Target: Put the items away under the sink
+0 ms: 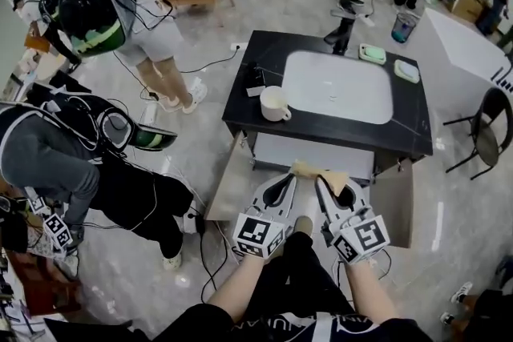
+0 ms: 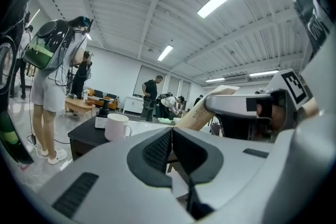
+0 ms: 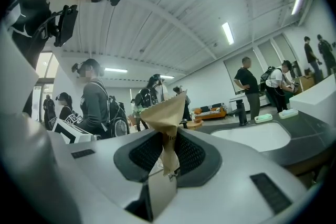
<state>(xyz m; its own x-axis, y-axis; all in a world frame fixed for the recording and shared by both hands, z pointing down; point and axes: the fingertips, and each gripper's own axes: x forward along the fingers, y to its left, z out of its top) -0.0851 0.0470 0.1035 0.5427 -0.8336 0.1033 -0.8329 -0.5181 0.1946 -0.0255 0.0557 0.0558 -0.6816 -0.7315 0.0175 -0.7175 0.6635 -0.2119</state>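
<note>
Brown paper, crumpled to a twisted neck, is the bag point(image 3: 167, 113) clamped between the ribbed black pads of the right tool point(image 3: 167, 152); its frilled top flares above the jaws. In the head view the bag point(image 1: 321, 172) sticks out to the left of the right tool point(image 1: 333, 192), held in the air just in front of the pale opening point(image 1: 313, 152) beneath the counter. From the left gripper view it shows as a tan edge point(image 2: 202, 110) rising past the right tool's grey jaw.

Beside it, the left tool point(image 1: 287, 182) is clenched on nothing: its pads point(image 2: 160, 147) meet in a single seam, with only the room behind them. Both tools point toward the cupboard, side by side and close together.

Two cupboard doors stand swung outward, one at the left point(image 1: 228, 180) and one at the right point(image 1: 397, 200). Above, the black counter point(image 1: 248, 52) carries a white sink basin point(image 1: 337, 84). A white mug point(image 1: 274, 102) stands on the counter's near left part, just beside a small dark and white object point(image 1: 255, 80). Two pale green pads point(image 1: 372, 53) lie by the basin's far right corner.

Several people stand or crouch on the glossy floor point(image 1: 240, 4) around the counter, one with a dark backpack point(image 1: 88, 8).
</note>
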